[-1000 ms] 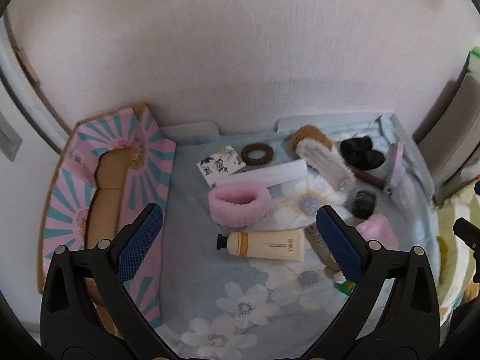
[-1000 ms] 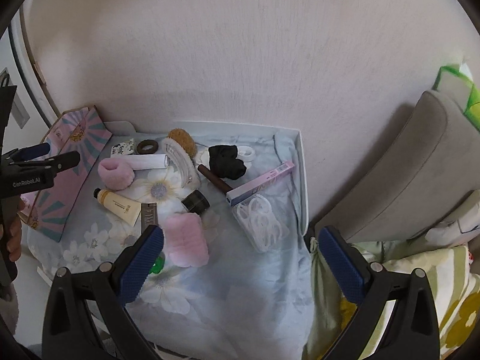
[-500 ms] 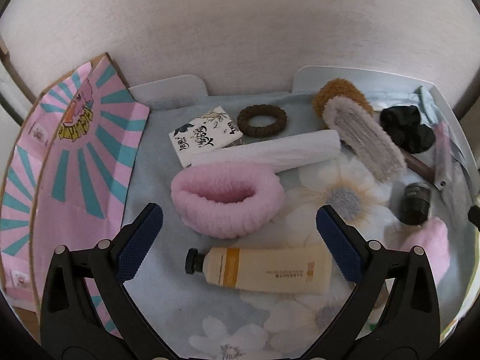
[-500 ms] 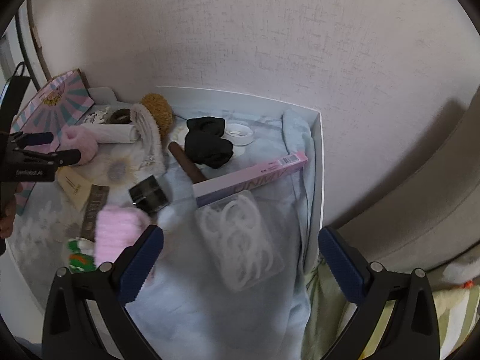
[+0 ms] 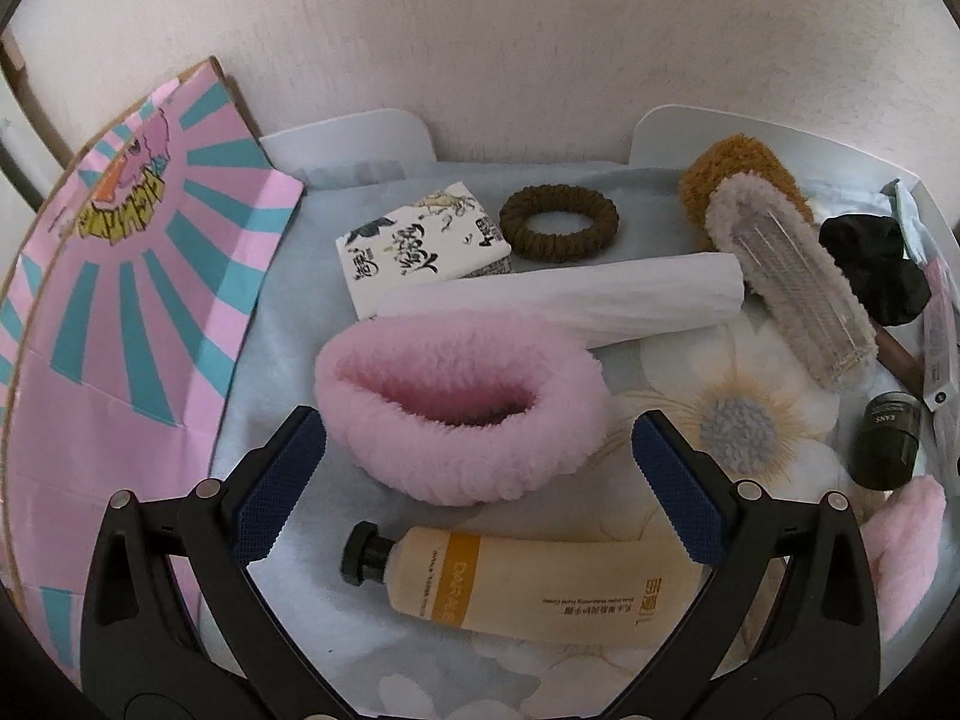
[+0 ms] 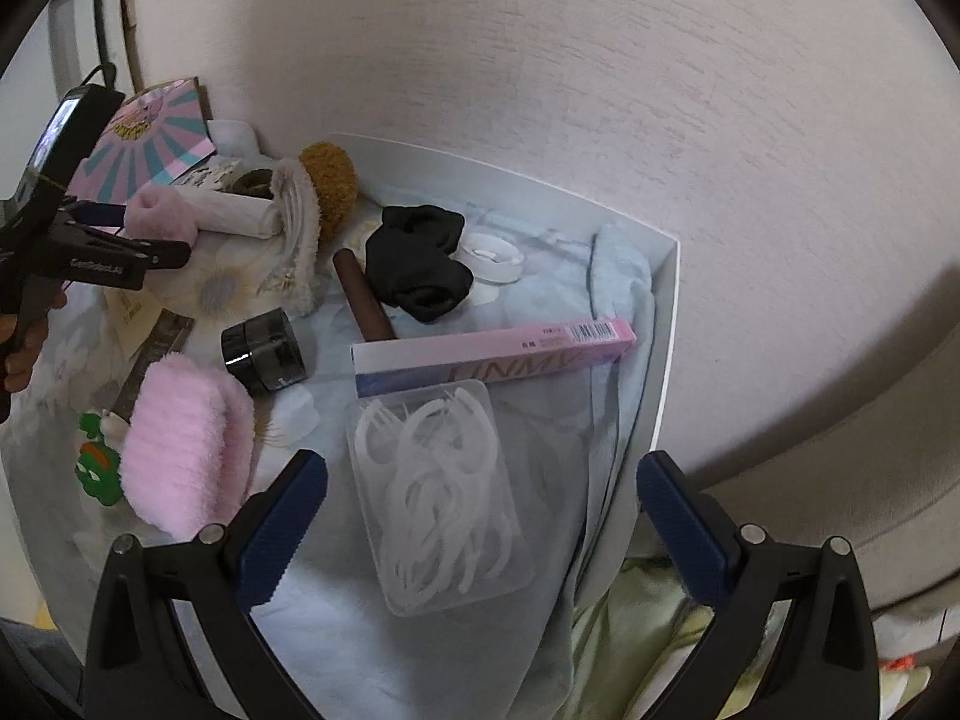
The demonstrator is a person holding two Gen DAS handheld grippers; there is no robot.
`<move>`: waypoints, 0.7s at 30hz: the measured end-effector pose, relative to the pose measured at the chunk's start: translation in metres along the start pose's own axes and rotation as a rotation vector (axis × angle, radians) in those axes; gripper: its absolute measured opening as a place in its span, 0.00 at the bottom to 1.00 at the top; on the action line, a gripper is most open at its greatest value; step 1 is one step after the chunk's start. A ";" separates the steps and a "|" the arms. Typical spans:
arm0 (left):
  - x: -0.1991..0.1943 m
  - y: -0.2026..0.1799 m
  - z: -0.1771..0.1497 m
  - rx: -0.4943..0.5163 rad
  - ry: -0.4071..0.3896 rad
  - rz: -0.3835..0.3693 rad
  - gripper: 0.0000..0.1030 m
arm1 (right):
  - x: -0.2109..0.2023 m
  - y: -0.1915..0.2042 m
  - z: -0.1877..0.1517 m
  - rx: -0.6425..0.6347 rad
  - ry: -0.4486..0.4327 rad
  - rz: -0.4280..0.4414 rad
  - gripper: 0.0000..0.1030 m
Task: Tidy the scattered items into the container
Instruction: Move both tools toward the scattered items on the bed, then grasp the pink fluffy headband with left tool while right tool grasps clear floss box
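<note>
My left gripper (image 5: 477, 480) is open and empty, its jaws on either side of the near edge of a fluffy pink headband (image 5: 459, 405). A cream hand-cream tube (image 5: 528, 585) lies just below it. The pink and teal cardboard box (image 5: 120, 312) stands open at the left. My right gripper (image 6: 480, 522) is open and empty, above a clear case of white floss picks (image 6: 444, 504). A long pink box (image 6: 492, 354) lies just beyond the case.
Scattered on the floral cloth are a tissue pack (image 5: 423, 246), brown scrunchie (image 5: 558, 222), white roll (image 5: 564, 300), fluffy hair clip (image 5: 792, 276), black scrunchie (image 6: 417, 264), dark jar (image 6: 264, 348) and pink cloth (image 6: 180, 450). A white tray rim (image 6: 666, 324) and the wall bound the far side.
Both grippers moved forward and down toward the table. The pink headband now sits between the left jaws, and the floss-pick case lies between the right jaws.
</note>
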State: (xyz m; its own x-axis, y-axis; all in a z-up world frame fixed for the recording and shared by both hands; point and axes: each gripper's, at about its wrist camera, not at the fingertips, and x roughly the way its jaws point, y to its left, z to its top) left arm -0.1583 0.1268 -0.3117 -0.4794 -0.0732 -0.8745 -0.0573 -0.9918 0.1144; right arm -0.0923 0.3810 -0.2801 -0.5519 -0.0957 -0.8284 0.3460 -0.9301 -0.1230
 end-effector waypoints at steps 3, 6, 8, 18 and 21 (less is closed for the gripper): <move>0.003 -0.003 -0.002 -0.004 -0.008 0.012 0.99 | 0.002 0.004 0.001 -0.045 -0.013 -0.002 0.99; 0.004 -0.005 -0.003 -0.007 -0.020 0.015 0.99 | 0.003 0.011 0.001 -0.104 -0.042 -0.019 0.99; 0.004 -0.006 -0.003 -0.011 -0.025 0.022 0.99 | 0.003 0.016 0.000 -0.130 -0.054 -0.033 0.95; 0.005 -0.013 -0.008 -0.009 -0.051 0.009 0.94 | 0.013 0.031 -0.008 -0.186 -0.033 0.003 0.62; 0.004 -0.015 -0.011 -0.010 -0.061 -0.008 0.85 | 0.016 0.028 -0.010 -0.163 -0.034 0.029 0.59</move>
State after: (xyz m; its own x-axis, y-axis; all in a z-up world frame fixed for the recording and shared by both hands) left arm -0.1498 0.1406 -0.3219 -0.5314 -0.0589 -0.8450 -0.0529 -0.9933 0.1025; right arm -0.0839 0.3566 -0.3020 -0.5639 -0.1361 -0.8145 0.4790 -0.8574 -0.1883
